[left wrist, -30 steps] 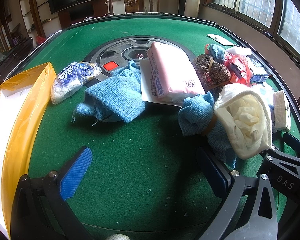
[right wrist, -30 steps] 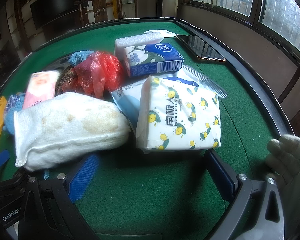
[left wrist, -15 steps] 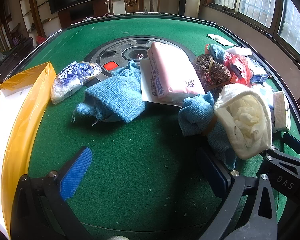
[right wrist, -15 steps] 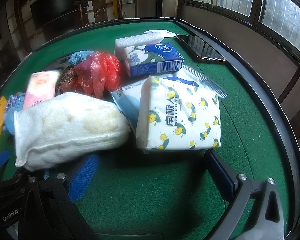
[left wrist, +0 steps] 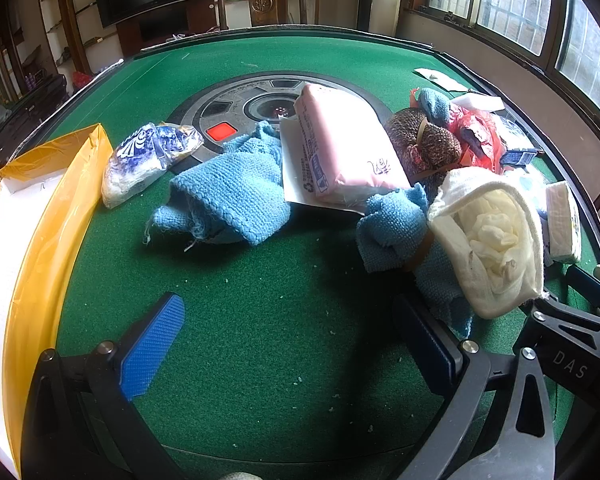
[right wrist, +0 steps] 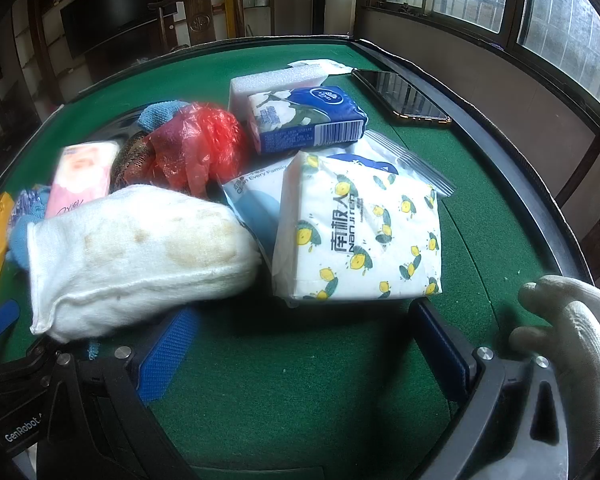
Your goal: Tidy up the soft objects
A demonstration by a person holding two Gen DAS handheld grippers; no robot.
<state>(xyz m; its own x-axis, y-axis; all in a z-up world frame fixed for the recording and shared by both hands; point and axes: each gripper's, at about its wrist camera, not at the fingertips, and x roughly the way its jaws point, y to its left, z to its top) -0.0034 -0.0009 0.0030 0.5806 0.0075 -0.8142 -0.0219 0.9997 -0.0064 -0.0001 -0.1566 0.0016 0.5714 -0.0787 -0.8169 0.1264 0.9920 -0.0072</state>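
Both tools, left (left wrist: 288, 340) and right (right wrist: 304, 344), gape over green felt (left wrist: 260, 360) (knit cloths (left wrist: 228, 192), crinkly packets (right wrist: 360, 232)).

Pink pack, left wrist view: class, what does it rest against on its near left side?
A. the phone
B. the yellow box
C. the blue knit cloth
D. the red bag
C: the pink pack lies on the green table with the blue knit cloth bunched right at its near left edge; both grippers, left and right, are open and hold nothing.
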